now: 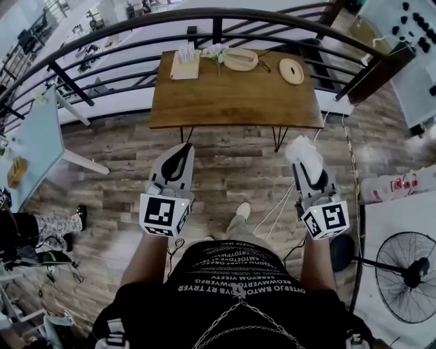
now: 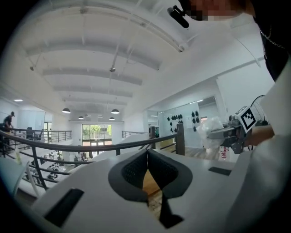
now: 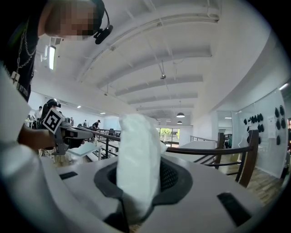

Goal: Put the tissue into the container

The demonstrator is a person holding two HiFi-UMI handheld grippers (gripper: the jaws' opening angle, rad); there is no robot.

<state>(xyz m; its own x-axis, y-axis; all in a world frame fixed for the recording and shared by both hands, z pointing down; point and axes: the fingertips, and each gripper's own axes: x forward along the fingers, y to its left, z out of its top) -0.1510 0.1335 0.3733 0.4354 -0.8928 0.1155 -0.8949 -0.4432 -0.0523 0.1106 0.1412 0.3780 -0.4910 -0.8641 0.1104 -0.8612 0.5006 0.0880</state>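
Observation:
A white pack of tissue [image 1: 302, 153] stands up between the jaws of my right gripper [image 1: 306, 165], which is shut on it. The right gripper view shows the tissue [image 3: 138, 154] upright and filling the gap of the right gripper [image 3: 142, 184]. My left gripper [image 1: 181, 154] hangs beside it over the floor, and in its own view the left gripper [image 2: 147, 160] is shut with nothing in it. Both are held short of the wooden table [image 1: 231, 102]. On its far edge stand a small wooden box [image 1: 185, 65], an oval wooden tray [image 1: 240, 59] and a round wooden lid [image 1: 291, 71].
A black curved railing [image 1: 204, 17] runs behind the table. A floor fan [image 1: 409, 276] stands at the lower right and a white table [image 1: 37, 146] at the left. Cables [image 1: 283, 204] lie on the plank floor near the person's foot [image 1: 242, 210].

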